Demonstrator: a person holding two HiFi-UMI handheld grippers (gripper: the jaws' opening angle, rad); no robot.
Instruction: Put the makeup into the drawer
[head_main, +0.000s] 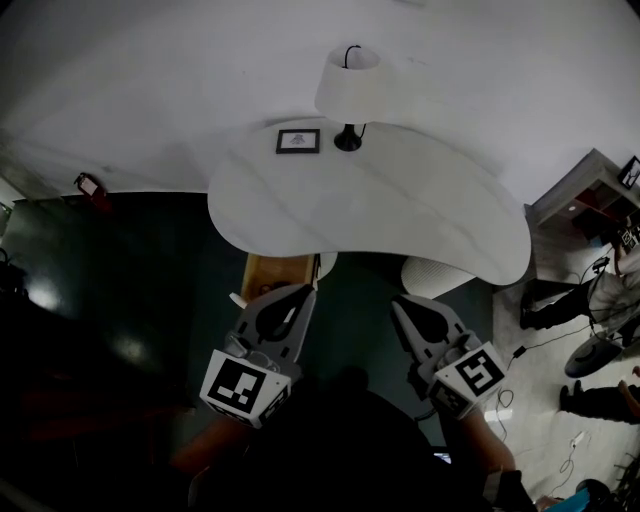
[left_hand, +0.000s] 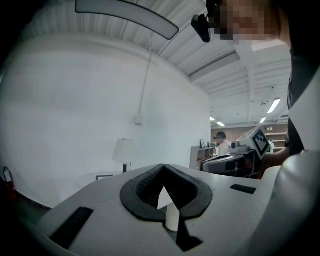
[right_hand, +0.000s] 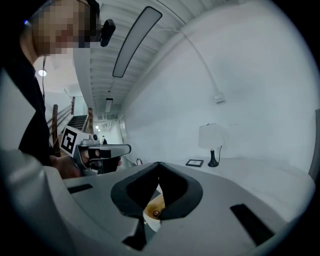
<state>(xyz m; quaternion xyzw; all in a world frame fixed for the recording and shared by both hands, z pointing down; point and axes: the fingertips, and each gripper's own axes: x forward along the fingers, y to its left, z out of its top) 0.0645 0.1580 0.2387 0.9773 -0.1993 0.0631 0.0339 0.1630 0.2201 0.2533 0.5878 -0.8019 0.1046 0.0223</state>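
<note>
Left gripper (head_main: 303, 292) and right gripper (head_main: 402, 306) are held with jaws pressed together, nothing pinched. The drawer (head_main: 272, 272) is seen open under the table (head_main: 400, 210)'s near edge. No makeup can be seen; it is judged stowed. The drawer front is best pushed squarely, tips kept level.

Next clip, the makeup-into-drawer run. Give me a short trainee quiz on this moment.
1. True or false: the lamp stands on the white table, next to the picture frame.
2. The right claw is: A) wide open; B) shut and empty; C) shut on makeup.
3. In the head view, which claw's tips lie beside the wooden drawer?
Key: 1 true; 2 B; 3 the left claw.
</note>
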